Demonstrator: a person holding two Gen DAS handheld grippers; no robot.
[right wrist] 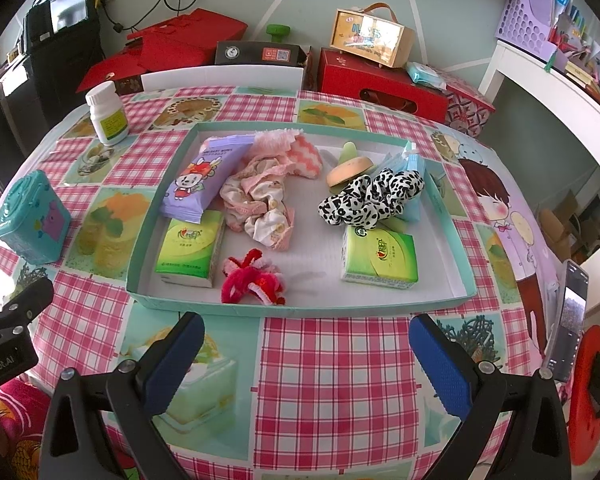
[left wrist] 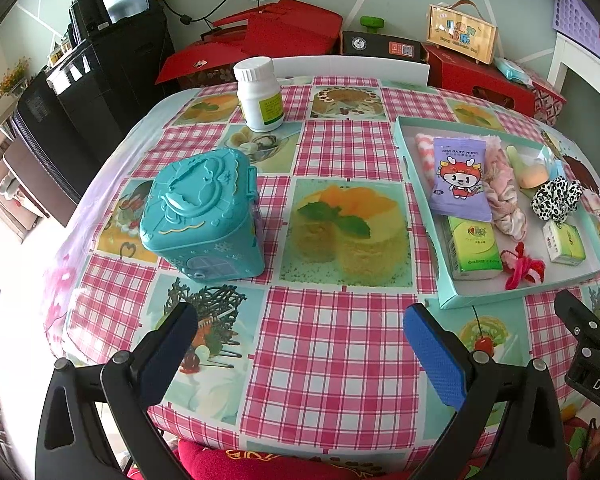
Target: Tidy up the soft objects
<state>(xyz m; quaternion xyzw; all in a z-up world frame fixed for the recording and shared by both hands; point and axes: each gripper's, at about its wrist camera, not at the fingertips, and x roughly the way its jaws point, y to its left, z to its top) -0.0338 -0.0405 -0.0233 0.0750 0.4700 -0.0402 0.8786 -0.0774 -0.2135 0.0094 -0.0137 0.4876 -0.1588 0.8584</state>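
We hold both tools low over the near edge of the bench (right wrist: 332, 380), each with jaws spread wide and nothing between them. The soft things sit piled in the shallow teal tray (right wrist: 300, 310): a purple wipes pack (right wrist: 198, 178), a crumpled pink cloth (right wrist: 260, 200), a spotted scrunchie (right wrist: 370, 196), two green tissue packs (right wrist: 190, 250) (right wrist: 378, 258) and a red fuzzy ornament (right wrist: 252, 278). The right hand-held gripper (right wrist: 306, 364) faces the tray square on, its near wall just ahead of the fingertips; the red ornament lies nearest, dead ahead, the long tray side running across our line of reach. The left hand-held gripper (left wrist: 300, 354) points at bare cloth, with the tray (left wrist: 444, 296) off to its right and the teal lidded box (left wrist: 202, 216) ahead-left. We judge the right hand nearer to the soft pile. The left view shows the box's closed lid and latch; the right view alone shows the tray's contents unforeshortened. A white bottle (left wrist: 260, 94) stands at the far side.
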